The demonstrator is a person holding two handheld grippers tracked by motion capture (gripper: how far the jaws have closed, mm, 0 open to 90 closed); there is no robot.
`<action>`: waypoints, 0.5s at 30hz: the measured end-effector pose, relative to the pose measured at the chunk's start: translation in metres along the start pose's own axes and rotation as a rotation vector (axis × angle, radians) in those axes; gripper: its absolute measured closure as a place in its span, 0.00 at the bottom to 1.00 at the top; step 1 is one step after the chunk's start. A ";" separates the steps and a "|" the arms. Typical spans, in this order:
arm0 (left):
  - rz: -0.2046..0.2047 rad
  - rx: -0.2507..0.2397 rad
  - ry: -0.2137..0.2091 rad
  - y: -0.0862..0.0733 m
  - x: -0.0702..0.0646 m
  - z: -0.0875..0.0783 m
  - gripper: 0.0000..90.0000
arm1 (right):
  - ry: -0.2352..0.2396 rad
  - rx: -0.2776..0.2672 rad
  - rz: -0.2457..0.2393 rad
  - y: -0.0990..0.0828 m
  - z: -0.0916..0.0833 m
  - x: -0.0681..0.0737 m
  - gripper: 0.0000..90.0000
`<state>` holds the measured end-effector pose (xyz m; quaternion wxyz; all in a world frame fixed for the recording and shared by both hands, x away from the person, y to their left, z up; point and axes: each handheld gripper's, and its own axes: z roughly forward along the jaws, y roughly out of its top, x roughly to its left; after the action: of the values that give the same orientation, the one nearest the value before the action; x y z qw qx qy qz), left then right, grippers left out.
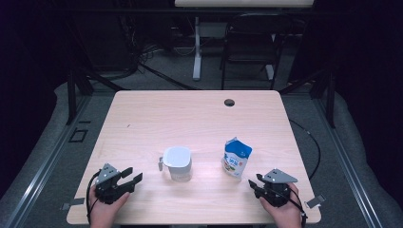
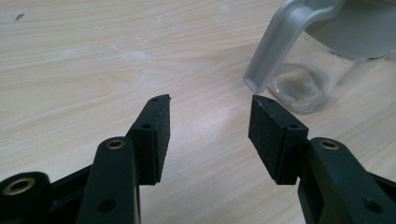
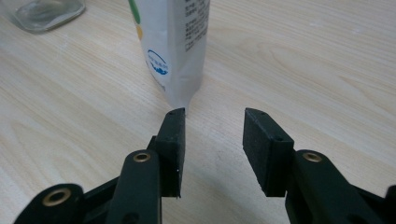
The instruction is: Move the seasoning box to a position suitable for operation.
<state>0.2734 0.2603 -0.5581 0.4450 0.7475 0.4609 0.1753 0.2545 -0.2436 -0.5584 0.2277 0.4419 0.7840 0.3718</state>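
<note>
High view first, from my seat: my left gripper point(image 1: 132, 176) rests at the near left of the pale wooden table point(image 1: 142, 118), jaws spread and empty. Just right of it stands the clear glass pitcher with a grey lid and handle point(image 1: 177, 162) — apart from the jaws. Further right, the blue-and-white milk carton point(image 1: 236, 157) stands upright, near my right gripper point(image 1: 252, 183) — jaws apart, gripping nothing.

Beyond the pale wooden bench point(image 1: 142, 118) (cable hole point(image 1: 229, 102) near its far edge): a black chair point(image 1: 249, 47), a white table leg point(image 1: 196, 52).
</note>
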 end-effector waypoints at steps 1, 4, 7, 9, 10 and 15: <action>0.000 0.000 0.000 0.000 0.000 0.000 0.56 | 0.000 0.000 0.000 0.000 0.000 0.000 0.66; 0.002 -0.006 -0.024 0.000 -0.004 0.003 0.58 | 0.010 -0.015 0.025 0.000 0.000 -0.003 0.68; -0.002 -0.005 -0.032 0.000 -0.004 0.003 0.60 | 0.007 -0.008 0.023 0.001 -0.001 -0.002 0.68; -0.013 -0.002 -0.041 0.000 -0.005 0.002 0.60 | 0.001 -0.008 0.015 0.001 -0.002 -0.001 0.66; -0.023 -0.002 -0.044 0.000 -0.006 0.002 0.60 | -0.011 -0.008 0.032 0.003 -0.004 0.000 0.63; -0.005 0.001 -0.044 0.000 -0.011 -0.002 0.59 | -0.020 -0.021 0.040 0.006 -0.006 0.003 0.65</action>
<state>0.2665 0.2515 -0.5554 0.4550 0.7502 0.4531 0.1577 0.2518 -0.2412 -0.5493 0.2328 0.4586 0.7688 0.3800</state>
